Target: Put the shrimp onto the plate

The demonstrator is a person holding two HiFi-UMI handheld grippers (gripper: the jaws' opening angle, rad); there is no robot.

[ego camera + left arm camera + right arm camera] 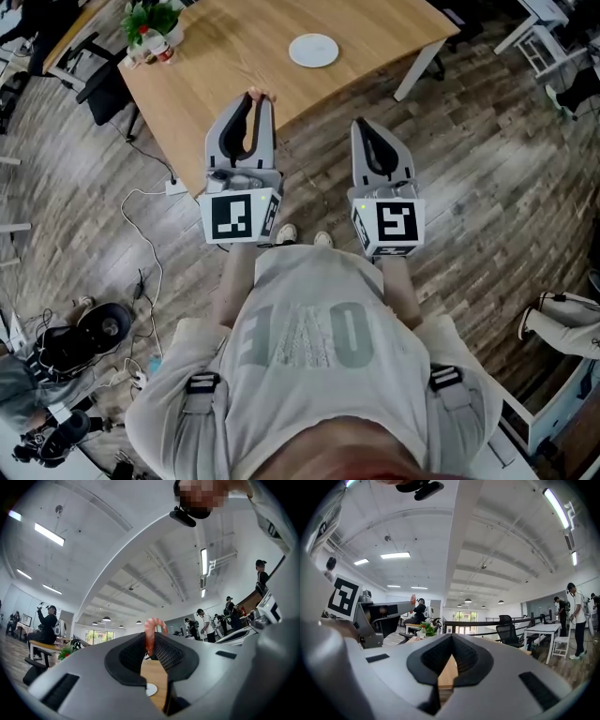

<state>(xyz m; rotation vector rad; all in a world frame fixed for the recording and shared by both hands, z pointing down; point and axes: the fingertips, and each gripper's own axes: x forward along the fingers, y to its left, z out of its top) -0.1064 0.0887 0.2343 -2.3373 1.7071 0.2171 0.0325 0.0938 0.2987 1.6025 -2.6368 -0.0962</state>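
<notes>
A pink curled shrimp (151,637) is pinched upright between the tips of my left gripper (151,645), its tail poking above the jaws. In the head view the left gripper (260,99) is held over the near edge of the wooden table (225,66), with the shrimp (261,94) at its tip. The white plate (313,50) lies farther back on the table, empty; it shows small below the jaws as the plate (149,689). My right gripper (362,125) hovers beside the table over the floor, shut on nothing. The right gripper view has its jaws (451,641) together.
A potted plant (151,25) with a small bottle stands at the table's far left corner. Chairs (98,80) sit left of the table, and cables and gear (89,333) lie on the wood floor. White desks (543,632) and people stand across the room.
</notes>
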